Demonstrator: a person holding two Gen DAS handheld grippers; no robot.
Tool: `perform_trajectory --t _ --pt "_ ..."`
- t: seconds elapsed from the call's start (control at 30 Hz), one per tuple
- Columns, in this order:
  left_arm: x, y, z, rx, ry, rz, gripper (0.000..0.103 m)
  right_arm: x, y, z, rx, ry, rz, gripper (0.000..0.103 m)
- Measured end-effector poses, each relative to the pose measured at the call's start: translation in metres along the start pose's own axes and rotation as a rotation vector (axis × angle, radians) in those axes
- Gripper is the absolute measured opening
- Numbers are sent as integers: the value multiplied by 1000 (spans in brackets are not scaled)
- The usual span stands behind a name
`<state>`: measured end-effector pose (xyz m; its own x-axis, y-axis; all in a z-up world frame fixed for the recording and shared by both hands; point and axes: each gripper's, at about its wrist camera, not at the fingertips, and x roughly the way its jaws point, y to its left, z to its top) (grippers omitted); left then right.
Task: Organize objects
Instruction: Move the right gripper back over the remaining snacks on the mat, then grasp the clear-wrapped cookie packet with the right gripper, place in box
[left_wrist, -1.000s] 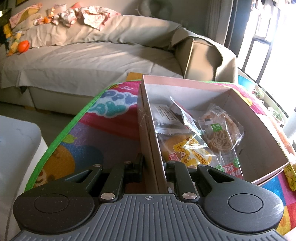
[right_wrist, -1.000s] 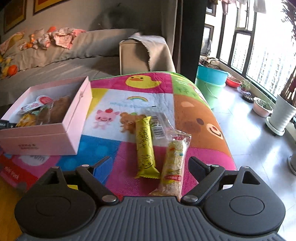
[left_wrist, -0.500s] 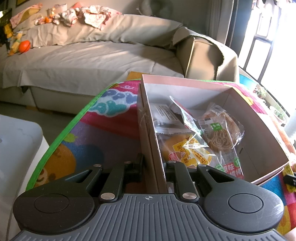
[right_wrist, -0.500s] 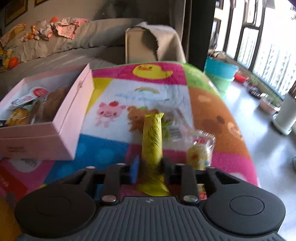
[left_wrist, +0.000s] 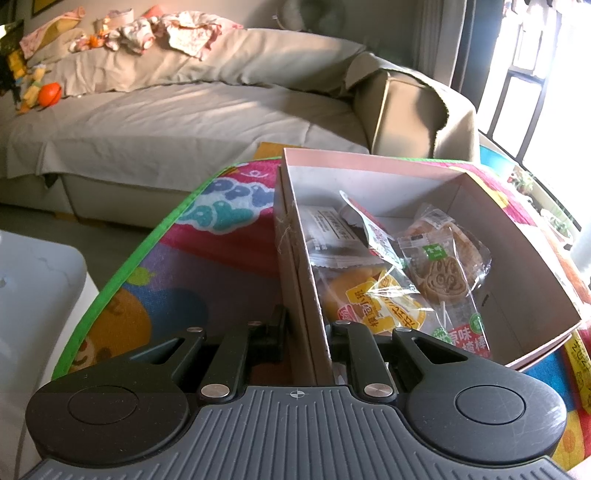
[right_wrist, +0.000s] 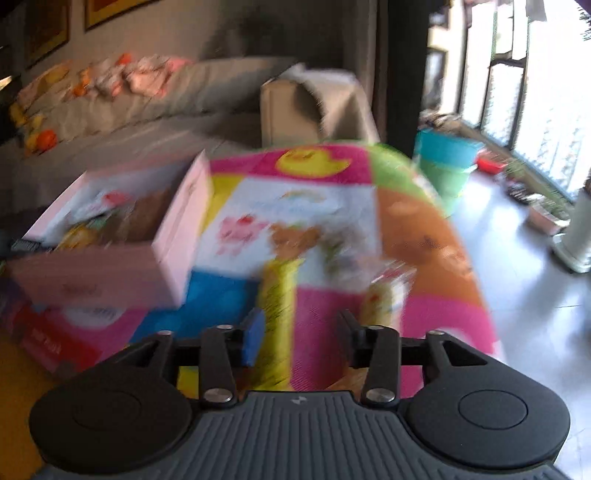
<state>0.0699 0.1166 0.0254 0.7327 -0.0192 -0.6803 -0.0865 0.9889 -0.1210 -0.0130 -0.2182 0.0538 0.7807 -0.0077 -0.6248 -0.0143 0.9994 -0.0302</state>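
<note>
My left gripper (left_wrist: 308, 332) is shut on the near left wall of the pink box (left_wrist: 295, 236), one finger outside and one inside. The box holds several wrapped snacks (left_wrist: 436, 273). In the blurred right wrist view the pink box (right_wrist: 122, 273) sits at the left on the colourful mat. My right gripper (right_wrist: 295, 332) stands partly open around the yellow snack bar (right_wrist: 279, 295), which rests against the left blue pad (right_wrist: 253, 341) with a gap to the right finger. A second clear-wrapped snack (right_wrist: 380, 295) lies on the mat just right of it.
The colourful play mat (right_wrist: 332, 206) covers the table. A grey sofa (left_wrist: 177, 118) with clothes and toys stands behind it. A white surface (left_wrist: 33, 280) is at the left. Teal buckets (right_wrist: 443, 162) and a plant pot stand on the floor by the windows at the right.
My right gripper closed onto the yellow bar half a second ago; now its fingers stand wider apart and the view is blurred by motion. The left gripper has kept its hold on the box wall.
</note>
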Motion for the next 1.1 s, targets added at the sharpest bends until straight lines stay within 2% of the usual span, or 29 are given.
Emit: perform_trajectory --t 0.1,0.13,0.27,0.53,0.6,0.63,0.7,0.87,1.1 --pt "0 0 0 1 0 0 16 11 -10 5 -1 1 -84 47" --pt "0 0 0 1 1 0 16 14 -12 8 -7 -1 -89 47" --pt "0 0 0 0 1 0 16 38 -24 27 -23 16 -37 54" --pt "0 0 0 1 2 1 16 125 -33 68 4 185 26 55" --pt "0 0 0 1 1 0 16 132 -27 71 -18 175 23 56" --pt "0 -1 0 1 1 0 16 133 -23 72 -46 172 17 55" --pt "0 -1 0 0 1 1 16 130 -12 74 -95 169 11 35" --pt "0 -1 0 0 1 1 16 113 4 74 -154 133 6 35" --pt "0 -1 0 -3 1 -4 16 65 10 78 -154 65 33 35"
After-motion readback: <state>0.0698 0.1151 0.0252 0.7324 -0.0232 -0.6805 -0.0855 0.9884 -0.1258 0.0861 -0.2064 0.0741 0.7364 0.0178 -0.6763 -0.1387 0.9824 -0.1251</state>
